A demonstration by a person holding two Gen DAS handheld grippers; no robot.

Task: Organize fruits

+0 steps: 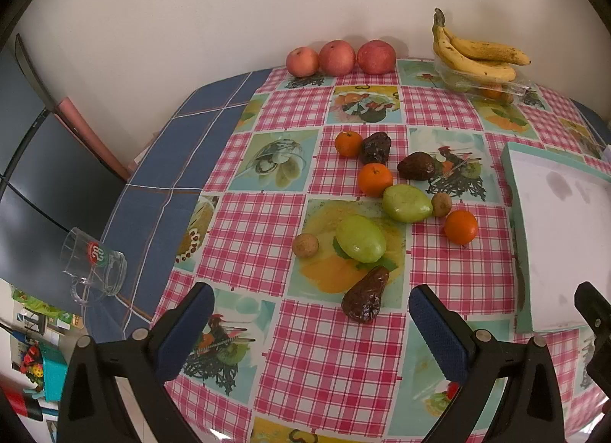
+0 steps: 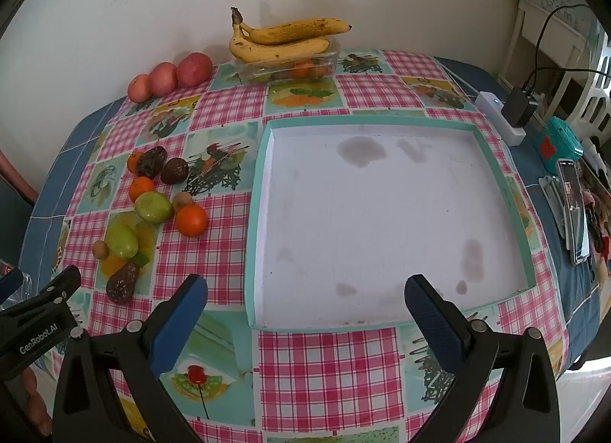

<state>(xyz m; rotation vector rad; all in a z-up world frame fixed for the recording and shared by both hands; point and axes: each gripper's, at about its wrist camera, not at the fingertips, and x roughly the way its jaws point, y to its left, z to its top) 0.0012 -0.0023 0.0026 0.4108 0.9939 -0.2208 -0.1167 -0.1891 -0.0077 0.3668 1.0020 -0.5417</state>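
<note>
Hovering over the worktop [image 1: 336, 359], both pairs of fingers stand wide apart, gripping nothing. Loose fruits [image 1: 361, 239] lie just beyond the left gripper [image 1: 311, 328]; the right gripper [image 2: 305, 313] faces the bare white tray [image 2: 382, 214]. Farther back, bananas [image 2: 282, 40] top a clear box [image 2: 290, 69].

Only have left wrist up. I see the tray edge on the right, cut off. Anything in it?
Observer: No fruit. On the right wrist view the tray holds nothing, only dark stains on its white floor.
Operator: Right gripper state?
Observer: The right gripper is open, nothing between its fingers, and it hangs over the tray's near rim.
Operator: What's past the tray?
Observer: A white power strip with a black charger plugged in, and a phone on the blue cloth.
Operator: Left gripper visible there?
Observer: Only one black part of the left gripper, at that view's left edge.
</note>
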